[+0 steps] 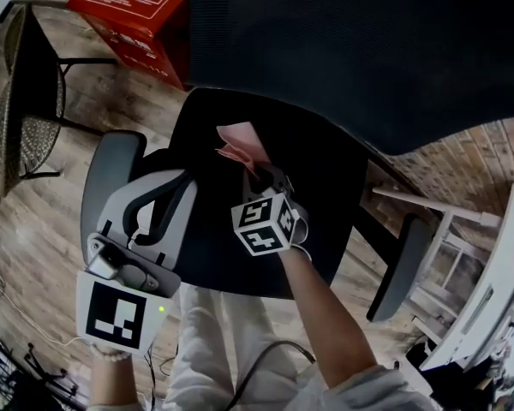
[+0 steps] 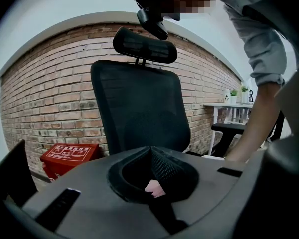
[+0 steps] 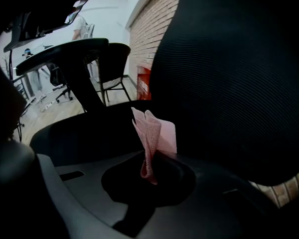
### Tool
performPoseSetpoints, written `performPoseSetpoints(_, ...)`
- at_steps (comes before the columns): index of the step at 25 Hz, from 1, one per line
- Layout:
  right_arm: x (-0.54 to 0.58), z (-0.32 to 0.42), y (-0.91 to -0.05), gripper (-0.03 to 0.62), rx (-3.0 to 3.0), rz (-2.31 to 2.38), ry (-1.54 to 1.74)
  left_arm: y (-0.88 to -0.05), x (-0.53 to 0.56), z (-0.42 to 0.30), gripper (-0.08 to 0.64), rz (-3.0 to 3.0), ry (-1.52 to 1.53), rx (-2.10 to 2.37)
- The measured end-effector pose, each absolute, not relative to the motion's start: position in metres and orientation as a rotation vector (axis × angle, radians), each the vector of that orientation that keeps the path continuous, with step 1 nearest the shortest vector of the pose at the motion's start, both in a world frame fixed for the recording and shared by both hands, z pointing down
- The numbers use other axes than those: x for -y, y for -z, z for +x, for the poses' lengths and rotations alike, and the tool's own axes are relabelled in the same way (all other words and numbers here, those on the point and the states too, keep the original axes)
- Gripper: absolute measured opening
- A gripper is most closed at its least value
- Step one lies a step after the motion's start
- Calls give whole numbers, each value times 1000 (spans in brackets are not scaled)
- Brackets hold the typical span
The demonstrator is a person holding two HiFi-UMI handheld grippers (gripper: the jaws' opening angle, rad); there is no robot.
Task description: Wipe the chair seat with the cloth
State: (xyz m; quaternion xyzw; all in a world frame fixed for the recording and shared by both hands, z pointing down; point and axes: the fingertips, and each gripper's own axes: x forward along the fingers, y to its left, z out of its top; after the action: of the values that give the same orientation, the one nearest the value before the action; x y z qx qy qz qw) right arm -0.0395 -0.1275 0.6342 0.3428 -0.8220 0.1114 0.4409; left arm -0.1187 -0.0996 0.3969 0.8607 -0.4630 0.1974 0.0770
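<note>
One pink cloth point(image 3: 152, 131) stands pinched in the right tongs point(image 3: 150, 157); left tongs point(image 2: 150, 151) closed, empty.

Wooden plank floor point(image 1: 47, 221): bears one black office chair point(image 1: 325, 178), one red box point(image 1: 137, 11), one dark mesh side chair point(image 1: 30, 101), one white table point(image 1: 493, 298), loose cables point(image 1: 4, 311).

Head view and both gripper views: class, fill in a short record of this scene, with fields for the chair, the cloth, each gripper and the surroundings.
chair: black seat, dark mesh back
cloth: pink, folded, above the rear of the seat; cannot tell whether they touch
right gripper: shut on the cloth
left gripper: by the grey armrest, apart from the cloth; whether it is open or shut is unclear
surroundings: wood floor, red box behind the chair
</note>
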Motion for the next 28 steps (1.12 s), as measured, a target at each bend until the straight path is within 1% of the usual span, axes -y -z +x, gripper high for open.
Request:
performPoseSetpoints(19,97,197,-624,54,1630,1404,-436,-404,98,-11,18,2791,-657,1066)
performPoseSetpoints(23,82,223,-621,54,1569,1450,-475,-401,97,6,18,2814,-655,1024)
performPoseSetpoints(28,68,225,-624,54,1576,1456,-554,-395,96,13,18,2837,-656,1011)
